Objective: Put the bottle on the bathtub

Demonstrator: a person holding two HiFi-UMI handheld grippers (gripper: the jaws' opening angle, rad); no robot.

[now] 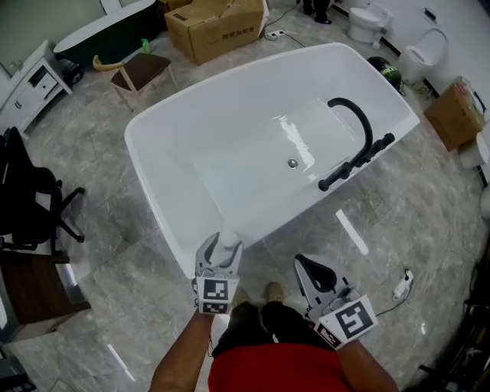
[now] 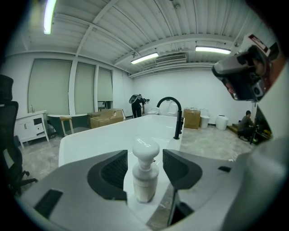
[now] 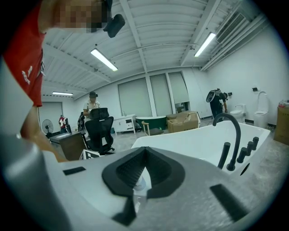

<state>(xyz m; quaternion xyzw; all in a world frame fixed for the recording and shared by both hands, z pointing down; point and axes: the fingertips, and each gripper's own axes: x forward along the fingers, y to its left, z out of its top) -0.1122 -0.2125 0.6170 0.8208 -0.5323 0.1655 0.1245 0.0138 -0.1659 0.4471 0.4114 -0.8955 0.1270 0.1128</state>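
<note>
A white pump bottle (image 1: 228, 242) stands upright on the near rim of the large white bathtub (image 1: 170, 230). My left gripper (image 1: 221, 248) is open around it. In the left gripper view the bottle (image 2: 144, 176) sits between the two dark pads (image 2: 113, 169) with a small gap on each side, and the rim (image 2: 86, 140) runs away ahead. My right gripper (image 1: 303, 264) hangs over the floor just right of the tub's near corner. It is shut, its tips (image 3: 144, 152) meeting with nothing between them. A black arched faucet (image 1: 356, 126) rises from the tub's right rim.
A cardboard box (image 1: 218, 27) and a small stool (image 1: 142, 70) stand beyond the tub. A black office chair (image 1: 31, 203) and a desk are at the left. Toilets (image 1: 367, 19) and another box (image 1: 455, 115) are at the right. A power strip (image 1: 402, 283) lies on the floor.
</note>
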